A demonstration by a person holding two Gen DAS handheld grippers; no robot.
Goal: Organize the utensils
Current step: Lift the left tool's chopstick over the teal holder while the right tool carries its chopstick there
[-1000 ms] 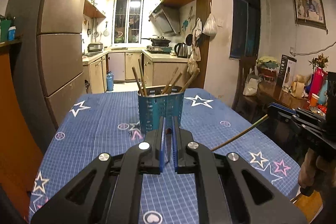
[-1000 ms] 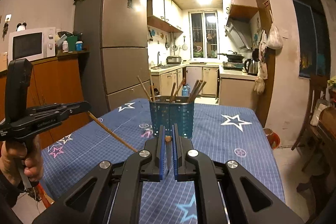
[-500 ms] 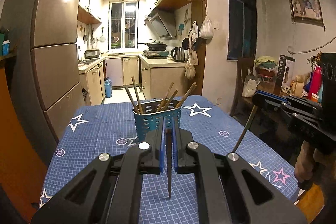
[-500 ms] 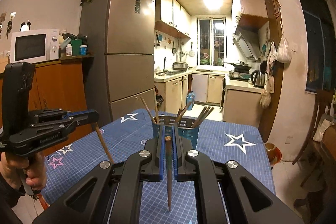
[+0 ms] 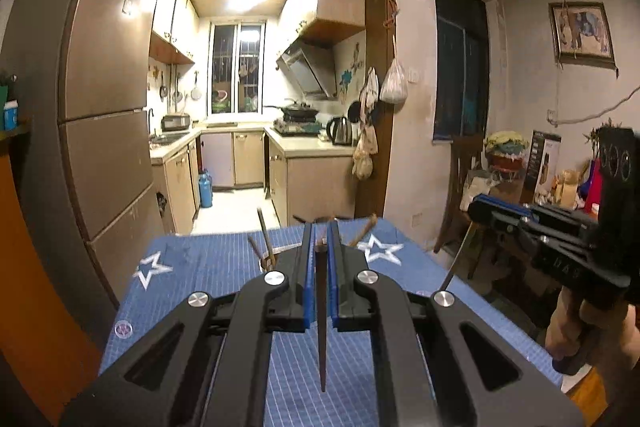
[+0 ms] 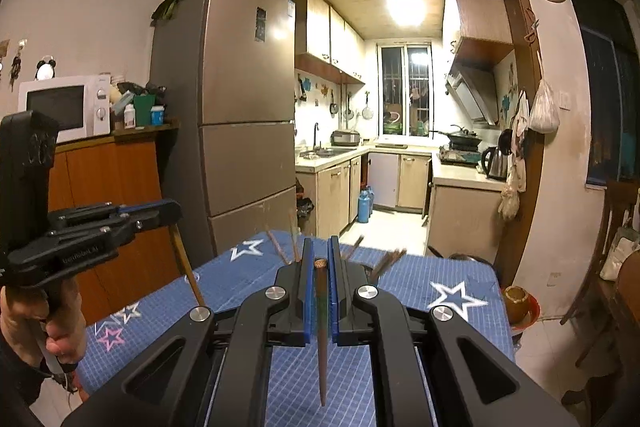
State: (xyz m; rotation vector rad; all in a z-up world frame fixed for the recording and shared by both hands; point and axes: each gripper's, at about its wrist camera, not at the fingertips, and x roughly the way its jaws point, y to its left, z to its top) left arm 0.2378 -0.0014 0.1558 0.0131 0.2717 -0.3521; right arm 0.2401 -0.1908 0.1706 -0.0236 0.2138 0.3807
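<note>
My left gripper (image 5: 320,227) is shut on a dark wooden chopstick (image 5: 321,327) that hangs point down between the blue pads. My right gripper (image 6: 320,243) is shut on a brown chopstick (image 6: 321,331), also point down. Both are raised above the blue star-patterned table (image 5: 208,267). The utensil holder is almost hidden behind each gripper; only several chopstick ends (image 5: 264,235) (image 6: 280,247) stick up around the fingers. The right gripper also shows at the right of the left wrist view (image 5: 476,211), its chopstick hanging down. The left gripper shows at the left of the right wrist view (image 6: 172,213).
A tall fridge (image 6: 244,115) and an orange cabinet (image 6: 104,195) with a microwave (image 6: 64,107) stand left of the table. A kitchen doorway (image 5: 248,187) lies beyond. A wooden chair (image 5: 460,187) and a cluttered side table (image 5: 520,171) stand to the right.
Both grippers have risen and tilted, so the chopsticks now hang point down. The holder has dropped from open view to behind the fingers.
</note>
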